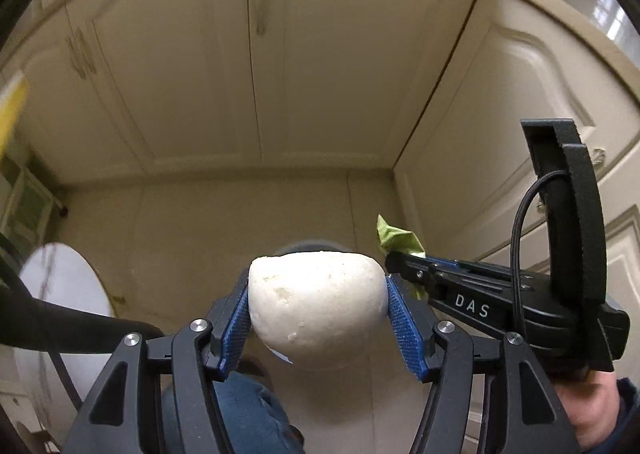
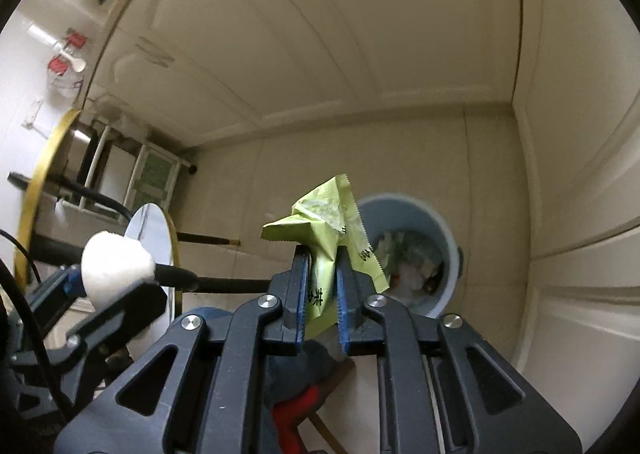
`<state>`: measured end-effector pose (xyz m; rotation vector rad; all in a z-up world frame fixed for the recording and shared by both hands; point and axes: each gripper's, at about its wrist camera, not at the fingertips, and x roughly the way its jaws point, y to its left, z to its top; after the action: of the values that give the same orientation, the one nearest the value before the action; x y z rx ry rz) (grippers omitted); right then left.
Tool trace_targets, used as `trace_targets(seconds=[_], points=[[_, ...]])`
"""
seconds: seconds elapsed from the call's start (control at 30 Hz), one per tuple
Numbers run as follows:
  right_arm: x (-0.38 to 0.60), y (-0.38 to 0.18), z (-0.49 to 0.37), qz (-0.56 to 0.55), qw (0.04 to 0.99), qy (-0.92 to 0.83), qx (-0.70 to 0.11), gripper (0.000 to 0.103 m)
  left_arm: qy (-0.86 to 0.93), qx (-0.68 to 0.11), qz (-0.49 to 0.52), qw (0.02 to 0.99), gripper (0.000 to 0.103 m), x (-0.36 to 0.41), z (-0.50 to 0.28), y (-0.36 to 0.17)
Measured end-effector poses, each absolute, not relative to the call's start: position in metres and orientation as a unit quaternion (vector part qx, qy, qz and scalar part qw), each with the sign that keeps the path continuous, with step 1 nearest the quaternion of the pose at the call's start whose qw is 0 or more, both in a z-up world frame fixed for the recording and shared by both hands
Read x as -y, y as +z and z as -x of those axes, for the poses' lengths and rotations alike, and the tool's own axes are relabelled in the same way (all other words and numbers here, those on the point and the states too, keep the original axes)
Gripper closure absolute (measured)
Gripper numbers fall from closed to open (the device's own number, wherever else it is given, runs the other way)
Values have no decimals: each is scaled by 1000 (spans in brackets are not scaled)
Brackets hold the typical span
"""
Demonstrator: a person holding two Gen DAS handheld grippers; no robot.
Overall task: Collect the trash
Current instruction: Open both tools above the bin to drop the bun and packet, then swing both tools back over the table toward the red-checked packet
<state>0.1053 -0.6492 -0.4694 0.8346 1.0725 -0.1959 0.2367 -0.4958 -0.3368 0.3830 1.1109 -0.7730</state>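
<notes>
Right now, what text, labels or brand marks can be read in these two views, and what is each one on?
"DAS": white letters on the side of the right gripper.
Dark printed characters on the green wrapper held in the right gripper: partly hidden by the fingers, not readable.
Red labels on the hanging bags at far left: too small to read.
White lump in the left gripper: no text.

Cream cabinet doors [image 1: 320, 66] w/ arched panels, beige tile floor [image 2: 248, 190], round gold-rimmed table [image 2: 34, 182].
</notes>
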Motion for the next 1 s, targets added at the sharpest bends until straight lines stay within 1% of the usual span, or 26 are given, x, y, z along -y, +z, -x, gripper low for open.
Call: trace_targets(seconds=[0.1, 0.13, 0.2, 0.23, 0.27, 0.3, 0.37, 0.43, 0.47, 0.5, 0.57, 0.6, 0.63, 0.8, 1.0], points=[[655, -485, -108, -404, 762, -90, -498, 87, -349, -527, -170, 756, 41, 505, -249, -346], [655, -489, -109, -408, 759, -88, -499, 84, -344, -530, -171, 756, 41, 507, -252, -348], [655, -493, -111, -411, 756, -91, -501, 71, -342, -531, -172, 757, 37, 511, -259, -346], [657, -494, -112, -414, 755, -93, -501, 60, -341, -528, -171, 758, 35, 513, -260, -345], [658, -496, -113, -417, 754, -95, -498, 54, -340, -525, -173, 761, 29, 514, -257, -346], [658, -496, -113, -420, 753, -97, -496, 51, -337, -520, -175, 765, 25, 514, -256, -344], [660, -496, -111, -426, 752, -103, -493, 35, -336, -515, -175, 769, 21, 513, -253, -343], [661, -495, -109, -430, 751, -111, -490, 29, -335, -512, -174, 772, 19, 510, -247, -342], [662, -493, -108, -432, 751, -114, -487, 23, -333, -510, -174, 774, 19, 511, -247, -341], [663, -492, -106, -433, 751, -119, -484, 19, -333, -508, -174, 775, 19, 509, -244, -340], [665, -488, -101, -435, 751, -130, -479, 7, -335, -506, -176, 776, 19, 507, -239, -338], [667, -486, -99, -437, 752, -132, -475, 5, -334, -502, -178, 777, 18, 507, -236, -335], [667, -483, -97, -438, 753, -137, -471, 0, -335, -499, -180, 779, 18, 503, -232, -332], [671, -464, -85, -447, 756, -163, -449, 0, -348, -471, -184, 789, 8, 492, -208, -308], [670, -412, -75, -440, 783, -171, -405, 0, -370, -424, -169, 809, 8, 458, -178, -261]])
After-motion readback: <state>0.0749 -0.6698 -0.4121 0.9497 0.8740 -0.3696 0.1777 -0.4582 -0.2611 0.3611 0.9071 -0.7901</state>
